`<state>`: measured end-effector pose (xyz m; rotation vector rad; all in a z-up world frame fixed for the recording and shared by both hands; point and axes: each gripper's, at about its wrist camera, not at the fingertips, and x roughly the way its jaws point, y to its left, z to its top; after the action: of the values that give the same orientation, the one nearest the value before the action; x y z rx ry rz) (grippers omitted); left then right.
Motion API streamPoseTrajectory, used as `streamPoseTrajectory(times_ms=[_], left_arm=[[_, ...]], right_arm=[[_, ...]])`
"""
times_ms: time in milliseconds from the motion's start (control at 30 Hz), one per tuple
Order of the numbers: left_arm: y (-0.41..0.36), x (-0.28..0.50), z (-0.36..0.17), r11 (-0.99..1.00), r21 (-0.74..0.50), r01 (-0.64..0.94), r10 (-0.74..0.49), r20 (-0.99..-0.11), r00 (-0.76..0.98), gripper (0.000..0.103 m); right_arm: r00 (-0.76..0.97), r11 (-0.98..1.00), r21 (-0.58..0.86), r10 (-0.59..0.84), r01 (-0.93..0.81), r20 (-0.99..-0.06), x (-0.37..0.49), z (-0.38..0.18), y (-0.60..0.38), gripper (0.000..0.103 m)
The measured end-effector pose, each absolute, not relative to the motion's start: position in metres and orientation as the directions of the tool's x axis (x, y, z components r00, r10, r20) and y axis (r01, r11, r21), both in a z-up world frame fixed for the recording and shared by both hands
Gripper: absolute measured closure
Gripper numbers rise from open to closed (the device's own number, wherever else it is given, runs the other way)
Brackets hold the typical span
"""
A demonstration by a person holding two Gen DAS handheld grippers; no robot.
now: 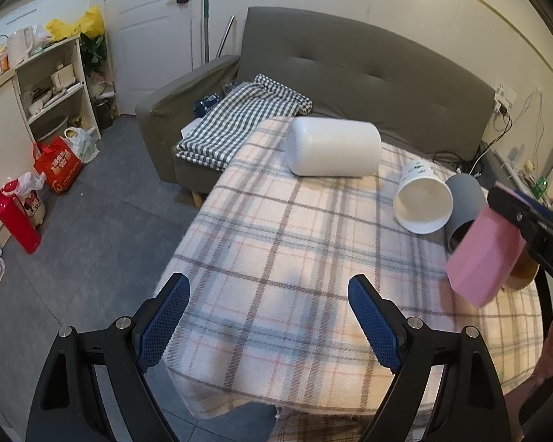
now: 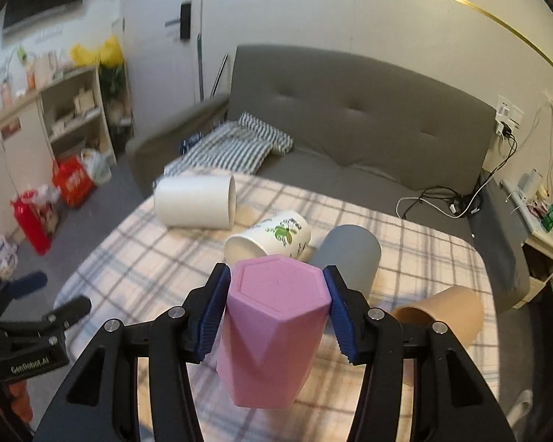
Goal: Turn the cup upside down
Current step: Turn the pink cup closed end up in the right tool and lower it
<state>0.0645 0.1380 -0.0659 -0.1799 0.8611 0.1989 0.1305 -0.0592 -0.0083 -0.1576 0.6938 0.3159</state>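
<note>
My right gripper [image 2: 274,283] is shut on a pink faceted cup [image 2: 272,331], held above the plaid-covered table [image 2: 158,269] with its closed base pointing away from the camera. The pink cup also shows in the left wrist view [image 1: 483,261], at the right, above the table, clamped in the right gripper [image 1: 505,221]. My left gripper [image 1: 269,316] is open and empty over the near left part of the table [image 1: 276,258]; it shows in the right wrist view [image 2: 51,294] at the left edge.
Several cups lie on their sides on the table: a large white one [image 1: 333,147], a white printed one [image 1: 422,199], a grey one [image 1: 464,206] and a tan one [image 2: 442,313]. A grey sofa [image 1: 368,70] with a checked cloth [image 1: 239,118] stands behind. Shelves and bags are at the left.
</note>
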Motion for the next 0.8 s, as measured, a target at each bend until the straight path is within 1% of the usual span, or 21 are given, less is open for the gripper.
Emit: streamPoseTrajectory(times_ms=[133, 233, 300, 400, 567, 733, 767, 800], left_arm=[[0.133, 0.073, -0.075, 0.968, -0.070, -0.240, 0.097, -0.778, 0.620, 0.012], [0.129, 0.077, -0.078, 0.971, -0.064, -0.228, 0.093, -0.782, 0.617, 0.012], [0.126, 0.079, -0.079, 0.974, -0.061, -0.218, 0.089, -0.780, 0.619, 0.012], [0.123, 0.080, -0.081, 0.976, -0.055, -0.212, 0.090, -0.783, 0.615, 0.012], [0.118, 0.078, -0.078, 0.975, -0.072, -0.209, 0.074, -0.786, 0.613, 0.012], [0.111, 0.071, -0.065, 0.979, -0.047, -0.196, 0.087, -0.779, 0.621, 0.012], [0.111, 0.070, -0.062, 0.979, -0.043, -0.198, 0.092, -0.778, 0.622, 0.012], [0.110, 0.068, -0.057, 0.979, -0.043, -0.202, 0.095, -0.774, 0.627, 0.012]], right_arm=[[0.750, 0.930, -0.045, 0.265, -0.365, -0.606, 0.136, -0.016, -0.052, 0.051], [0.759, 0.913, -0.081, 0.280, -0.399, -0.588, 0.135, -0.029, -0.043, 0.051], [0.749, 0.905, -0.105, 0.272, -0.413, -0.604, 0.132, -0.039, -0.039, 0.051], [0.751, 0.895, -0.120, 0.280, -0.430, -0.598, 0.118, -0.042, -0.041, 0.051], [0.742, 0.903, -0.081, 0.292, -0.421, -0.604, 0.106, -0.042, -0.053, 0.051], [0.731, 0.907, -0.073, 0.284, -0.414, -0.621, 0.105, -0.040, -0.053, 0.051], [0.723, 0.910, -0.066, 0.280, -0.410, -0.632, 0.105, -0.039, -0.052, 0.050], [0.705, 0.910, -0.053, 0.279, -0.410, -0.652, 0.107, -0.040, -0.051, 0.042]])
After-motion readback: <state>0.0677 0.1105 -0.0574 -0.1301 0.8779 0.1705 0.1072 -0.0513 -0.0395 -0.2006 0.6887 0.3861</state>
